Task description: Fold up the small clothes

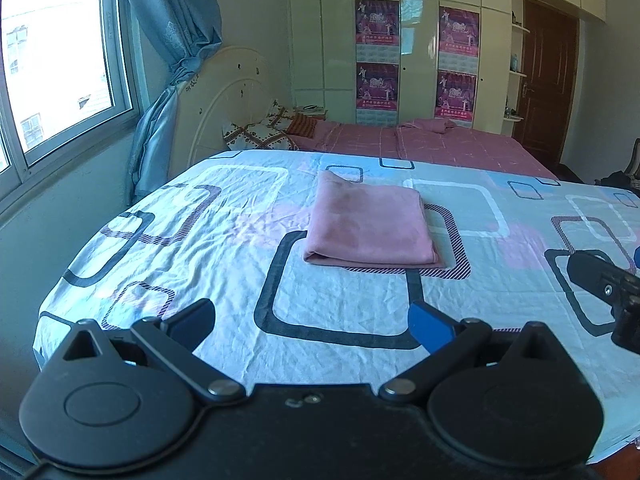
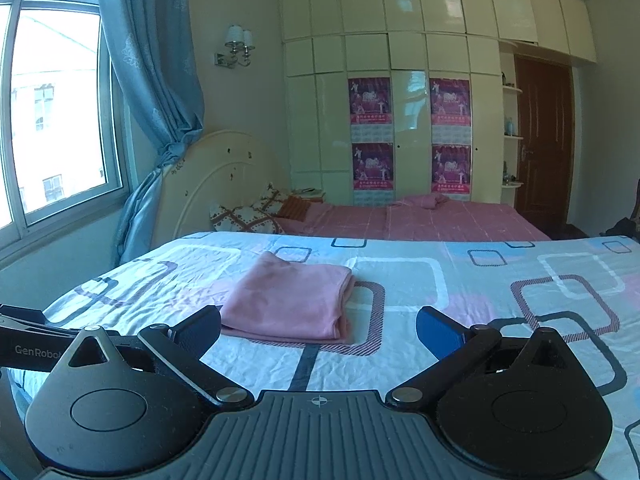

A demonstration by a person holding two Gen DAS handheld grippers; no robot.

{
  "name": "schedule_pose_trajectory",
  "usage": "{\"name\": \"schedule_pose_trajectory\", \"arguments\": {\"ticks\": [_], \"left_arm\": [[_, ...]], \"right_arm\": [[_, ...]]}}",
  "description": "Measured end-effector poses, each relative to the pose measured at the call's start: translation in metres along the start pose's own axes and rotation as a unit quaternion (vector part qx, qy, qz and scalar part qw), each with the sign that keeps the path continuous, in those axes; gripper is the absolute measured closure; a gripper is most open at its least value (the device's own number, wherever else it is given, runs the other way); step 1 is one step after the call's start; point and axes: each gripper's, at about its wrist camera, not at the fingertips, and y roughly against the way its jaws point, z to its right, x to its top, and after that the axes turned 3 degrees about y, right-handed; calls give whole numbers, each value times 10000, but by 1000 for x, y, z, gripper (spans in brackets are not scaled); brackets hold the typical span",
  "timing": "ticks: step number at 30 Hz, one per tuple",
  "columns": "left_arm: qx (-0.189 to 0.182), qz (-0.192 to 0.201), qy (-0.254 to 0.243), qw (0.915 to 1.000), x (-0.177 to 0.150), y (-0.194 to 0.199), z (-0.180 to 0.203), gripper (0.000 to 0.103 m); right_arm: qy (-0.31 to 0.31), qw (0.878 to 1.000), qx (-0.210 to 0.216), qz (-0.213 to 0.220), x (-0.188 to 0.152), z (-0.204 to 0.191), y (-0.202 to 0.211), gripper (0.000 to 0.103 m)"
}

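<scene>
Left wrist view: pink cloth (image 1: 370, 226) folded into a neat rectangle, flat on the patterned bedsheet (image 1: 208, 216), just ahead of the left gripper (image 1: 312, 324), fingers spread and empty. Right gripper (image 2: 318, 330) likewise spread, holding nothing, cloth ahead and slightly left. Likely light, soft, limp, prone to sagging and unfolding; best pinched at the thick near folded edge through all layers.

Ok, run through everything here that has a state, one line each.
Pink cloth: folded, lying flat on the bed sheet.
Left gripper: open, empty.
Right gripper: open, empty.
Curtain: tied back.
Door: shut.
Wardrobe: doors shut.
</scene>
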Motion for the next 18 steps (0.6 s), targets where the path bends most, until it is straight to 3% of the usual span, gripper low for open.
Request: {"name": "schedule_pose_trajectory", "arguments": {"ticks": [18], "left_arm": [[116, 33, -15, 9999, 1, 0, -6, 1]], "right_arm": [[-14, 10000, 51, -31, -1, 0, -3, 0]]}}
